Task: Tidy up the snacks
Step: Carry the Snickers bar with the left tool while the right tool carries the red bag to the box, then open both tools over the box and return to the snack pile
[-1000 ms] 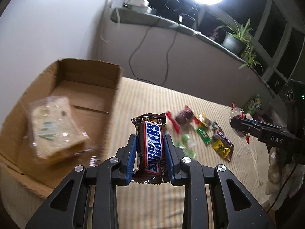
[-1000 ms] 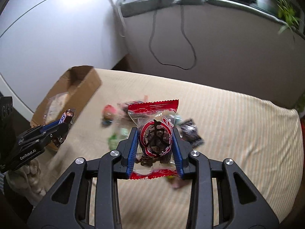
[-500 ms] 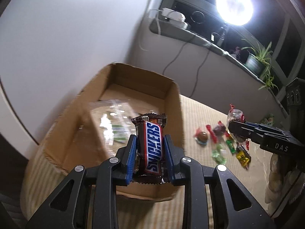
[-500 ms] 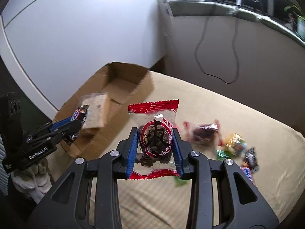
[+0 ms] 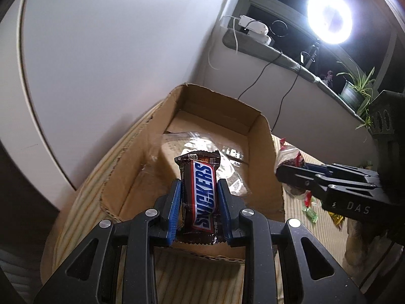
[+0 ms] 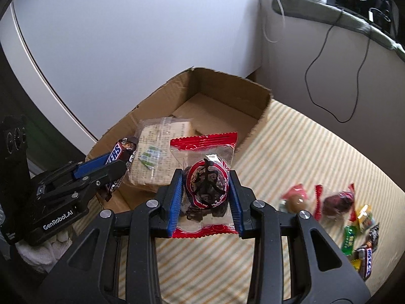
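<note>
My left gripper (image 5: pixel 198 200) has its jaws clamped narrow on a Snickers bar (image 5: pixel 202 195), held upright over the near end of the cardboard box (image 5: pixel 263 157). My right gripper (image 6: pixel 205 197) has its jaws pinched on a red-edged clear snack packet (image 6: pixel 206 177), just right of the box's near corner. A wrapped sandwich (image 6: pixel 157 152) lies inside the box. Loose candies (image 6: pixel 334 202) sit on the striped bed (image 6: pixel 303 152), well right of the box.

Brown cardboard box (image 6: pixel 227 93) on a cream cloth (image 6: pixel 316 152) with pale green stripes. Over the box: Snickers bar (image 5: pixel 202 197), brown wrapper, blue-white-red logo. Beside the box: red-edged clear packet (image 6: pixel 206 185), dark filling, red ring print. Inside the box: clear-wrapped beige pack (image 6: pixel 157 157), green marks. Gripper pads (image 6: pixel 176 200) blue, frames black.
</note>
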Tool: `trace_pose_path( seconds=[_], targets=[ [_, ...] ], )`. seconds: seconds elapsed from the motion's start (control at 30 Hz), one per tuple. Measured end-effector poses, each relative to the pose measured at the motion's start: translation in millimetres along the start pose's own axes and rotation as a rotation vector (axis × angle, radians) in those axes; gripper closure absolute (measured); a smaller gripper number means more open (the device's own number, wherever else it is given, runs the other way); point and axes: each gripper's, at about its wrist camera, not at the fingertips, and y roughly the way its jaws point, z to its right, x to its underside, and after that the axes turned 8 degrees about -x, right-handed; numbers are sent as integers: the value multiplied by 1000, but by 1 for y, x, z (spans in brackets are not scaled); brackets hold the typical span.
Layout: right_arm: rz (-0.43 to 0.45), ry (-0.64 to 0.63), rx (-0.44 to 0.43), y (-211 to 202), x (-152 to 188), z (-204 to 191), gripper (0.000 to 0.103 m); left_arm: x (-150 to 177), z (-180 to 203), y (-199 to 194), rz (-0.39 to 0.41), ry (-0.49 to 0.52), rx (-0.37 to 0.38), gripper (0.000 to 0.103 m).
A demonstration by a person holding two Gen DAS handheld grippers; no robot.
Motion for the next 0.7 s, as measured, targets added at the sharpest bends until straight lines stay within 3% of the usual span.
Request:
trace_pose_path(
  seconds=[0.5,0.63,0.7],
  targets=[
    [-22,-37,-28,26,-11,-21,66,0,-4,-2,5,-3,-7,76],
    [-13,-29,-34,27,-12,-20,57,-3,-2,-5,19,4,-19,76],
    [-5,-25,-31,25,-13,-18,47,-4,-2,-7,23,1,-21,76]
  ],
)
